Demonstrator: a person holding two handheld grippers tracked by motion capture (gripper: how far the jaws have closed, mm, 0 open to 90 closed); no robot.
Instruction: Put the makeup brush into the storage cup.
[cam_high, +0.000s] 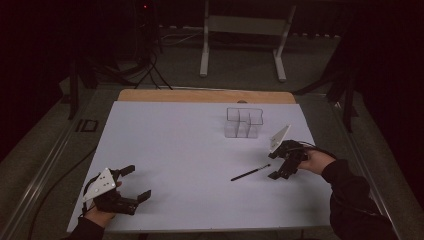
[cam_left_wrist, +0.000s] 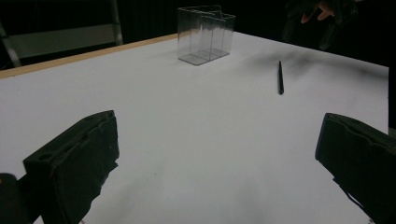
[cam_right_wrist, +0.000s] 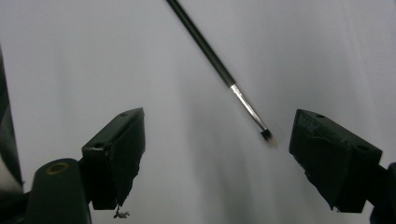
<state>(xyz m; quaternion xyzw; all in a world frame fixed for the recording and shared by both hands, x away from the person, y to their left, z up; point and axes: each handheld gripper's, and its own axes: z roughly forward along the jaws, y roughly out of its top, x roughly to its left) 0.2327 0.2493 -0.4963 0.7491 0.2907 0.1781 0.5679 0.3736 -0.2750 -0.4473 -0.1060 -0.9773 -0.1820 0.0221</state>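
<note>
A thin black brush (cam_high: 250, 172) with a silver ferrule lies flat on the white sheet (cam_high: 190, 150), right of centre. In the right gripper view the brush (cam_right_wrist: 219, 65) runs diagonally, its pale tip lying between and just ahead of the jaws, apart from both. My right gripper (cam_high: 278, 164) is open, hovering just right of the brush tip. My left gripper (cam_high: 136, 182) is open near the front left edge with nothing between its fingers. A clear plastic organiser (cam_high: 243, 122) with several compartments stands upright toward the back right; in the left gripper view the organiser (cam_left_wrist: 205, 33) is far ahead.
The sheet covers a wooden table whose edge (cam_high: 200, 95) shows at the back. A metal frame stand (cam_high: 245, 37) and cables (cam_high: 145, 70) sit on the floor beyond. A small black device (cam_high: 88, 125) lies left of the table.
</note>
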